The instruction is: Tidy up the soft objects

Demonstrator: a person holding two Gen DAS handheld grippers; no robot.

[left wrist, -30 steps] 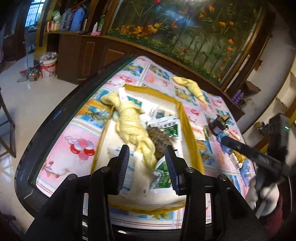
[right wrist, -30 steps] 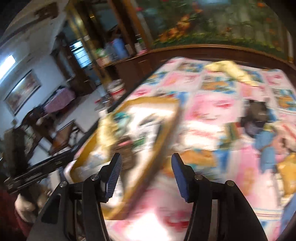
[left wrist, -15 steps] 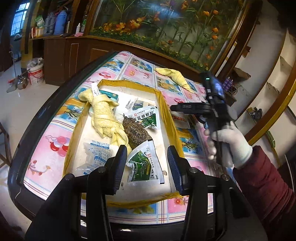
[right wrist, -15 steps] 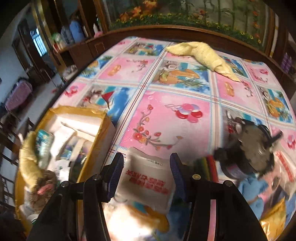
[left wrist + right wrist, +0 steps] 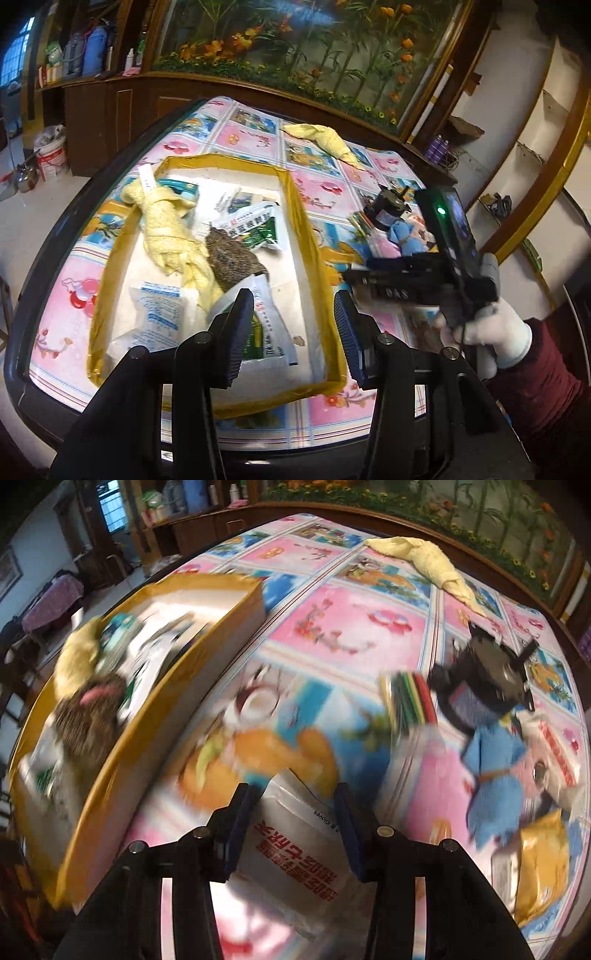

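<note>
Patterned cloth covers your table (image 5: 332, 627), with the yellow-rimmed box (image 5: 295, 206) by its left edge. Your right gripper (image 5: 291, 805), jaws just closing, straddles the white packet (image 5: 295, 845) beside that box; pad contact isn't clear. Your left gripper (image 5: 293, 306) hangs spread and empty over the box.

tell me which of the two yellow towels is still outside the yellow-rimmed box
The crumpled yellow towel at the table's far edge; the other yellow towel lies inside the yellow-rimmed box.

Counter (image 5: 236, 142): covered by a pink-and-blue cartoon-print cloth, dark rim around it.
Back wall: large floral mural (image 5: 306, 48) in a curved wooden frame.
Cabinet (image 5: 110, 110): dark wood, bottles on top.
Floor (image 5: 26, 218): pale glossy tiles, white bucket (image 5: 51, 155) standing on them.
Window (image 5: 14, 55): barred, daylight coming through.
Right side: white shelves (image 5: 524, 147), gold trim.
</note>
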